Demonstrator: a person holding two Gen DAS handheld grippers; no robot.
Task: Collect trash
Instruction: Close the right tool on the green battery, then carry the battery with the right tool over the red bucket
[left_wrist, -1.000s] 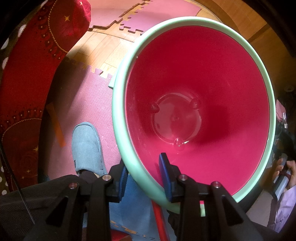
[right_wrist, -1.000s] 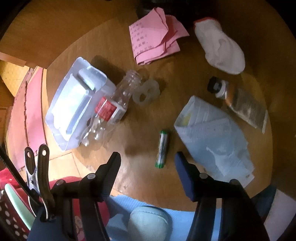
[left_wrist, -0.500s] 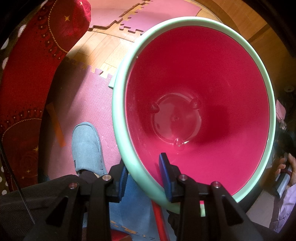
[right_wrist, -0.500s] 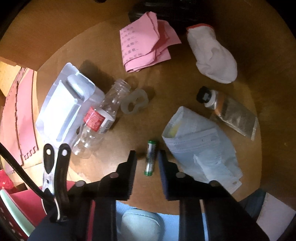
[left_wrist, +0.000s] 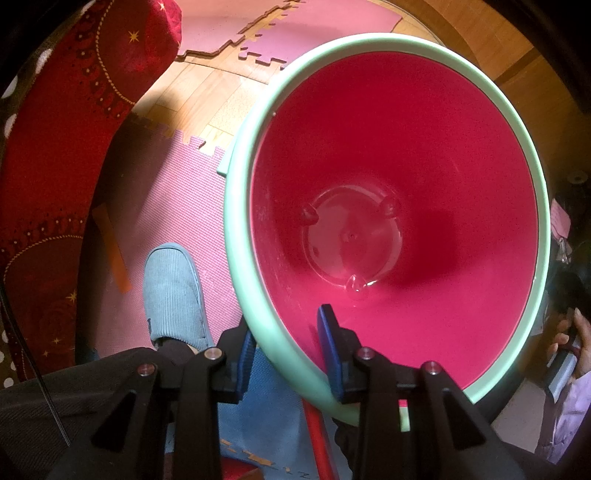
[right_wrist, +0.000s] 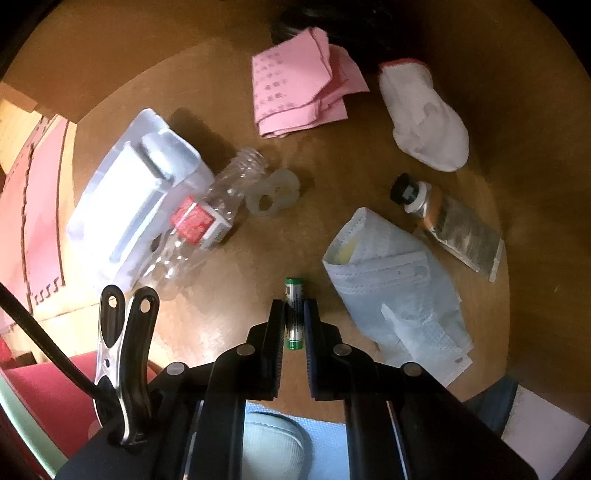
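In the left wrist view my left gripper (left_wrist: 286, 334) is shut on the mint-green rim of a red bin (left_wrist: 236, 236), one finger inside and one outside. The bin's inside shows nothing in it. In the right wrist view my right gripper (right_wrist: 294, 308) is shut on a green battery (right_wrist: 294, 291) lying on the round wooden table (right_wrist: 229, 280). Around it lie a clear plastic bottle (right_wrist: 207, 221), a blister pack (right_wrist: 129, 199), a pale blue face mask (right_wrist: 399, 291), a tube (right_wrist: 450, 225), pink paper (right_wrist: 299, 96), a white sock (right_wrist: 424, 118) and a translucent ring piece (right_wrist: 273, 192).
Below the bin are pink foam floor mats (left_wrist: 159, 206), wood floor and a grey slipper (left_wrist: 173, 295). A red patterned cushion (left_wrist: 55, 140) fills the left. A hand (left_wrist: 569, 339) shows at the right edge. A metal clip (right_wrist: 125, 350) hangs on the right gripper body.
My right gripper came down over the battery and closed from wide open to shut around it. The left gripper and the bin have stayed still.
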